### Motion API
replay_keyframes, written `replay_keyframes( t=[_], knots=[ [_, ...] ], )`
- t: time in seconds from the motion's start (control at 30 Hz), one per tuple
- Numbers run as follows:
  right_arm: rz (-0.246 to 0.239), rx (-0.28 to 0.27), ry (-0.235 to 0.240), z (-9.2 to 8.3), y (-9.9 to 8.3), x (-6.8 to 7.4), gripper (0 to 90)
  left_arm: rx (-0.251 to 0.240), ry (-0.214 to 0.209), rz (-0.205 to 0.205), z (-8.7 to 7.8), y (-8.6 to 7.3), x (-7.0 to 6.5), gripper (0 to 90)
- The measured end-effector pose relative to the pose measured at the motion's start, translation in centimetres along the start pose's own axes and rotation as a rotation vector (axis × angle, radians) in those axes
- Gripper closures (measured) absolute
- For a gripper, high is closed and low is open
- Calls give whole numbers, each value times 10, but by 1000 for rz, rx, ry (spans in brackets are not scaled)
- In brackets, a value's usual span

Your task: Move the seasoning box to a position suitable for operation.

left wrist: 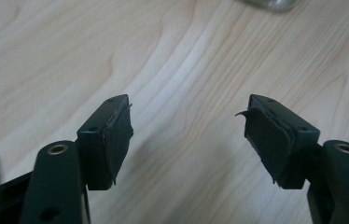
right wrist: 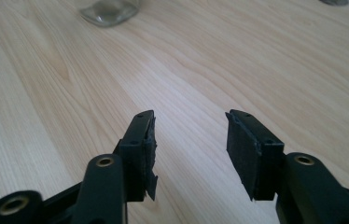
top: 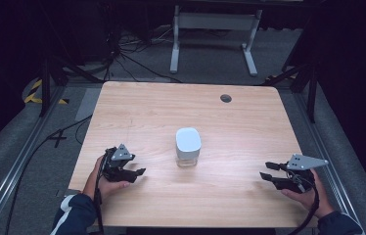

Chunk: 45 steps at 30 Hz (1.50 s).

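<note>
A glass jar (top: 188, 147) with a white lid stands mid-worktop (top: 240, 122), between the two tongs and well apart from both. The left tongs (top: 139, 172) and the right tongs (top: 265, 171) both gape with nothing between their pads.

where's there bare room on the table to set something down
Nearly everywhere. The far half of the table is bare up to the small hole. Wide strips lie bare between the jar and the left gripper, and the jar and the right gripper. Only the near corners are taken.
</note>
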State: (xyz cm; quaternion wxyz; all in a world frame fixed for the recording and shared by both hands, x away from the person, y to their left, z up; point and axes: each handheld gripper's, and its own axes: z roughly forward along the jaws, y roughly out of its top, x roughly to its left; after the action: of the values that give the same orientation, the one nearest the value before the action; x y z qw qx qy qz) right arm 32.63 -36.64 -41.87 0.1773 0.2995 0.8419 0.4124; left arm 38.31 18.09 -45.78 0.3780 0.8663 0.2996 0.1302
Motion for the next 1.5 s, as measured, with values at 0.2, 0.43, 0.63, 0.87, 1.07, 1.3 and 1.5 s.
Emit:
replay_keyframes(
  t=[0.2, 0.43, 0.63, 0.87, 1.07, 1.3, 1.5],
  knots=[
    [-6, -31, 32, 8, 13, 9, 652, -132, -24, 0, -2, 36, 3, 365],
    [-51, -4, 82, 24, 14, 23, 781, -253, -16, 44, -1, 88, -1, 496],
    [-92, 22, 109, 32, 7, 35, 761, -282, -68, 78, 8, 123, -9, 615],
    [-102, 22, 103, 29, 1, 36, 714, -219, -114, 152, 37, 147, -15, 847],
    [-117, 37, 95, 30, -2, 37, 712, -229, -123, 108, 49, 151, -8, 890],
    [-120, 44, 84, 30, -1, 36, 703, -239, -141, 134, 55, 155, -13, 899],
    [-118, 48, 79, 31, 0, 35, 690, -247, -132, 140, 57, 157, -14, 900]
  ],
)
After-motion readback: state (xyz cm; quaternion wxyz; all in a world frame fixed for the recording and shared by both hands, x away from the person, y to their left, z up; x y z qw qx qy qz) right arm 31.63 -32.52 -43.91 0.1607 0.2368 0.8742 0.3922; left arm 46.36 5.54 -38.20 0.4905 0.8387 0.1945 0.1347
